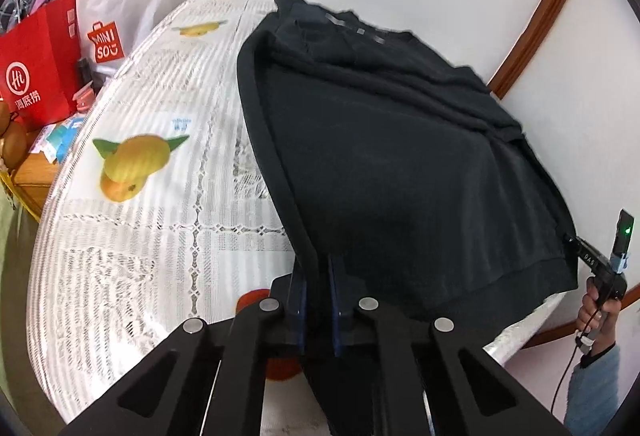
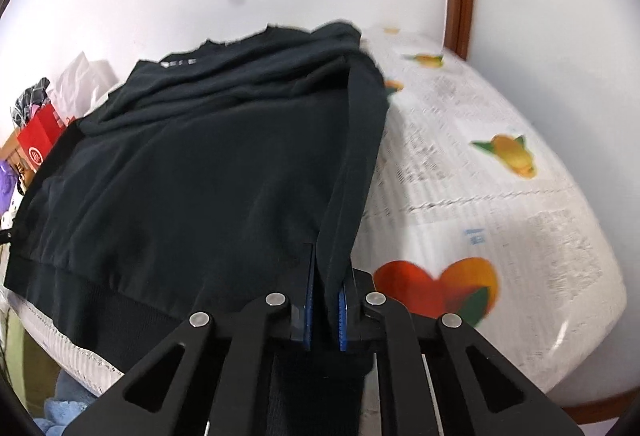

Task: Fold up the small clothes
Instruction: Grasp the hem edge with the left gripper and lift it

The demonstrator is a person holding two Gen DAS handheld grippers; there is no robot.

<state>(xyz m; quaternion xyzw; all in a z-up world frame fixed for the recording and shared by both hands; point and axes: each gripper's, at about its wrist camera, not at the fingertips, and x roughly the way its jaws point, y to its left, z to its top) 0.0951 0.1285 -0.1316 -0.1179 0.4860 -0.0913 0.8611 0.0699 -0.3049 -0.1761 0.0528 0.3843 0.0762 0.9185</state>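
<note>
A black sweatshirt (image 1: 400, 163) lies spread over the round table, its ribbed hem toward me; it also shows in the right wrist view (image 2: 208, 171). My left gripper (image 1: 318, 276) is shut on the sweatshirt's left hem corner and side edge, lifted off the table. My right gripper (image 2: 326, 276) is shut on the right hem corner, with the side edge hanging taut from the jaws. The right gripper and the hand that holds it show in the left wrist view (image 1: 568, 240) at the far right edge of the cloth.
The table (image 1: 160, 195) has a white lace cloth with fruit prints (image 1: 136, 163) under clear plastic. Red and white shopping bags (image 1: 40, 67) stand on a side cabinet at the left. A white wall with brown trim (image 1: 536, 15) is behind. The table's rim (image 2: 580, 376) is close on the right.
</note>
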